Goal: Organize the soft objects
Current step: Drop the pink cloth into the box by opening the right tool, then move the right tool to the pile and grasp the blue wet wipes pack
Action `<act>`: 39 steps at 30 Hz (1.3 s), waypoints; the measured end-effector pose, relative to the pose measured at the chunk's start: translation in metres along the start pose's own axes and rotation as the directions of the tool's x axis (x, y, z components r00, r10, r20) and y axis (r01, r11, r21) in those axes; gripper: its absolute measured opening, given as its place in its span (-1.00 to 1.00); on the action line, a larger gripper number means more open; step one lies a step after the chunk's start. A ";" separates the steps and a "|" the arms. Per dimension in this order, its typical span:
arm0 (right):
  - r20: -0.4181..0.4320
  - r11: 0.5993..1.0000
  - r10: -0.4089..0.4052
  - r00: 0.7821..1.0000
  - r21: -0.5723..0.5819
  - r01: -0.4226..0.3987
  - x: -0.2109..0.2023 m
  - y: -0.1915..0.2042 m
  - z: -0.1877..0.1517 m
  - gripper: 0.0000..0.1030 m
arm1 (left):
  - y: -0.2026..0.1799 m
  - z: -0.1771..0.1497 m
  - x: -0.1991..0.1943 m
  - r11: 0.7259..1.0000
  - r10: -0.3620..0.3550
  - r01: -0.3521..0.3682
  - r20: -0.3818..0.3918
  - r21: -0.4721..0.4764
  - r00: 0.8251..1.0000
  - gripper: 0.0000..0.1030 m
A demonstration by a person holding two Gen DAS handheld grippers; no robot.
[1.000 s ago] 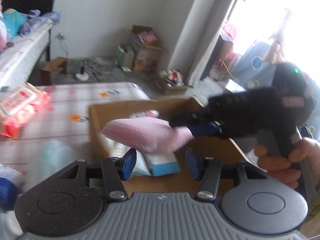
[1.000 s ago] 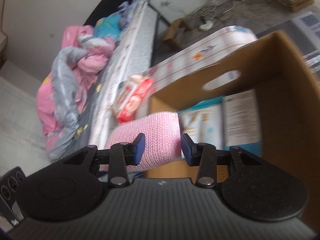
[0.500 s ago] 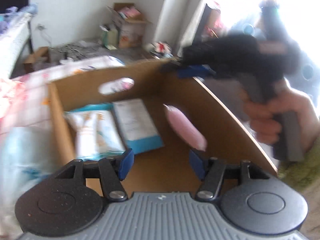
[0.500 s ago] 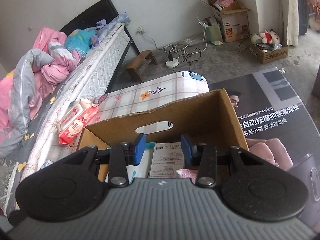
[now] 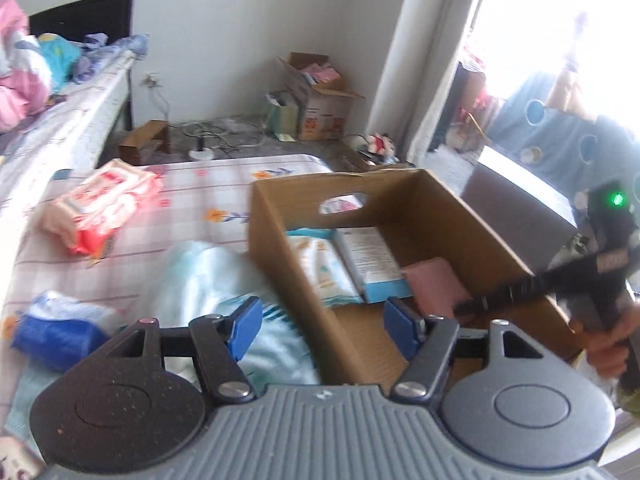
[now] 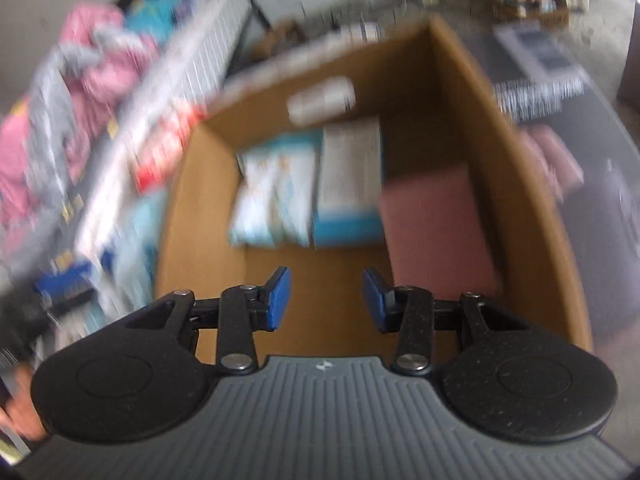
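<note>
A folded pink cloth [image 5: 436, 280] lies flat in the right side of the open cardboard box [image 5: 472, 216], beside a white-and-blue pack [image 5: 324, 268] and a blue-edged pack [image 5: 372, 264]. My left gripper [image 5: 322, 330] hangs over the box's near left wall. Its jaws are opening and nothing is between them. My right gripper [image 6: 326, 300] points down into the box [image 6: 520, 184], open and empty, with the pink cloth [image 6: 436, 232] just beyond its right finger. In the left wrist view the right gripper [image 5: 472, 304] is a blurred black shape over the box's right wall.
A light blue cloth [image 5: 208, 276] lies on the checked table left of the box. A red-and-pink wipes pack [image 5: 104, 204] and a blue-and-white pack [image 5: 60, 328] sit further left. A bed with heaped bedding [image 6: 80, 92] runs along the far left.
The right gripper let go of the pink cloth, which dropped into the box's right side. The right gripper tipped down over the box. The left gripper swung left and its jaws widened.
</note>
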State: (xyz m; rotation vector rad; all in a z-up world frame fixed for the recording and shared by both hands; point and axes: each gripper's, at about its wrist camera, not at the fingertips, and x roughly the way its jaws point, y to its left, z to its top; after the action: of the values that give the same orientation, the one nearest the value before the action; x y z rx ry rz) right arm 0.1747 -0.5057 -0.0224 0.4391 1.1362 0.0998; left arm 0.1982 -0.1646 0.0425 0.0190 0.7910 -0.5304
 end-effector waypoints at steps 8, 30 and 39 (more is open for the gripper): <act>-0.113 0.979 -0.127 0.985 0.143 0.143 0.056 -0.025 -0.002 -0.22 | 0.037 -0.023 -0.031 0.997 0.025 -0.023 0.019 -0.080 1.000 0.36; 0.084 0.969 -0.206 0.975 0.159 0.191 0.087 -0.010 0.066 -0.22 | 0.084 -0.045 -0.031 0.984 0.075 -0.075 -0.010 -0.159 0.997 0.48; 0.120 0.969 -0.155 0.981 0.212 0.127 0.060 -0.020 0.053 0.19 | 0.089 -0.059 -0.065 0.986 0.095 -0.088 0.045 -0.138 0.994 0.71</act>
State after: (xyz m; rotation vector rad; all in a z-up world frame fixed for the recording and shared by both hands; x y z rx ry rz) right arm 0.2447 -0.5208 -0.0632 0.5375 1.0440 -0.1707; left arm 0.1618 -0.0462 0.0288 -0.0840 0.7708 -0.3875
